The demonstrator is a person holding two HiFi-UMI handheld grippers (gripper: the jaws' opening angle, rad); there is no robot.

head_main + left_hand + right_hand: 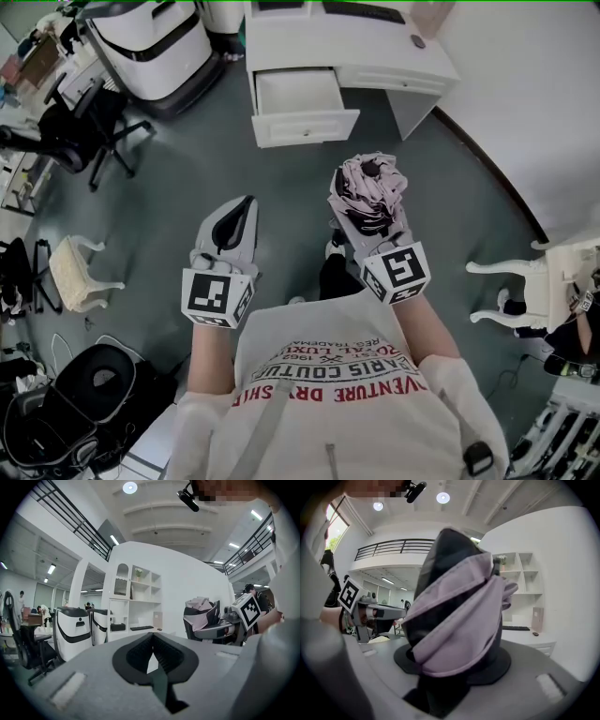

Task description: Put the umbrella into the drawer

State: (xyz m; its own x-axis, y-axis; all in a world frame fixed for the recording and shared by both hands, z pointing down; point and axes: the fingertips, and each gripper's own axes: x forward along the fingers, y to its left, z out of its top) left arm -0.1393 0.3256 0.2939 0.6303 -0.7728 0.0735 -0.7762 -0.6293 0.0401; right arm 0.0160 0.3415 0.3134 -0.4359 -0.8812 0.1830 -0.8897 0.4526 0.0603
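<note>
Underfoot, a grey-green floor (187, 178) fills most of the head view, and a curved white wall (525, 84) rises just to the right of the white desk (337, 47), which stands at the far edge of the scene. Left of the desk is a big white machine with black trim (155, 42), and further left and nearer the person a black office chair (84, 131) sits on its wheeled base. Well apart from the desk, on the near left, is a small white stool with a pale cushion (77, 272). A piece of white furniture with turned legs (520, 281) stands on the near right. The desk's drawer (307, 128) is pulled out toward the person, and its inside looks bare. The person stands facing the desk, some way back from it, with both arms held forward. The right gripper (368, 228) is the one more nearly in line with the drawer. Its jaws are clamped on the folded umbrella (372, 187), a bundle of pink and black fabric that sticks out past the jaws toward the desk. It is held up in the air, well short of the drawer. The left gripper (247, 204) is beside it, further toward the desk's left end. Its jaws are closed tip to tip with nothing between them. A dark keyboard (361, 11) and a small dark round thing (418, 41) lie on the desk top.
</note>
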